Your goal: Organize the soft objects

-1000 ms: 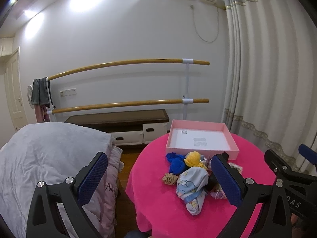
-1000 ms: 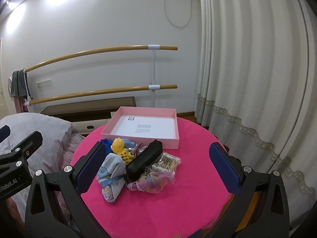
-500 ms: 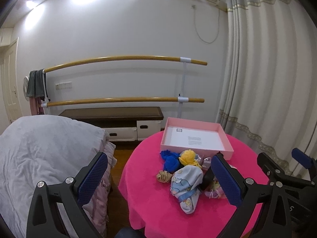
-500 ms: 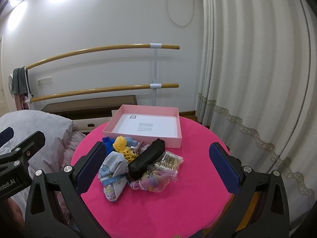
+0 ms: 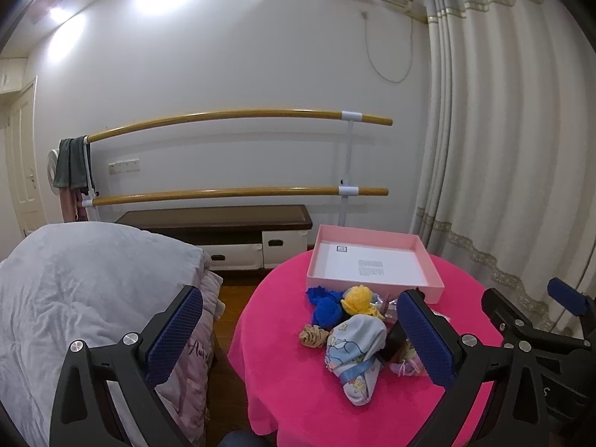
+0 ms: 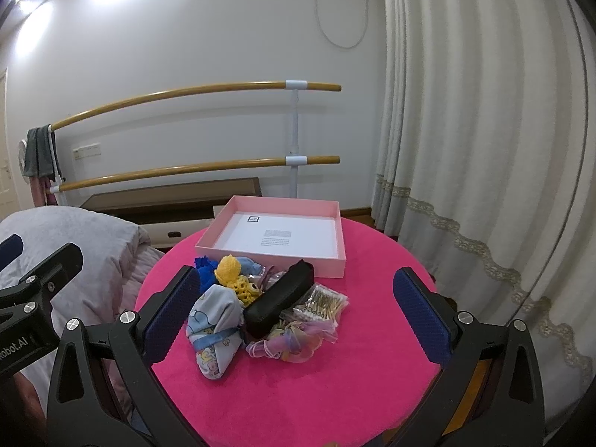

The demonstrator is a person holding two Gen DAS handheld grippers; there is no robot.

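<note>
A pile of soft things lies on the round pink table [image 6: 357,372]: a light blue printed cloth bag [image 6: 216,331] [image 5: 355,350], a yellow knit toy [image 6: 232,272] [image 5: 357,298], a blue knit piece [image 5: 324,307], a tan scrunchie [image 5: 313,335], a black pouch [image 6: 279,298], a cotton-swab packet [image 6: 322,303] and pastel hair ties [image 6: 287,346]. An open pink box [image 6: 275,234] [image 5: 372,264] stands behind the pile, holding only a paper label. My left gripper [image 5: 298,339] and right gripper [image 6: 298,316] are both open and empty, held above the table's near side.
A bed with a grey quilt [image 5: 82,283] stands left of the table. A dark low bench [image 5: 219,223] and two wooden wall bars [image 5: 238,192] are behind. A cream curtain [image 6: 465,149] hangs at the right.
Both grippers have shifted slightly; the left view has drifted so the table sits a little lower and more central. Nothing on the table has moved.
</note>
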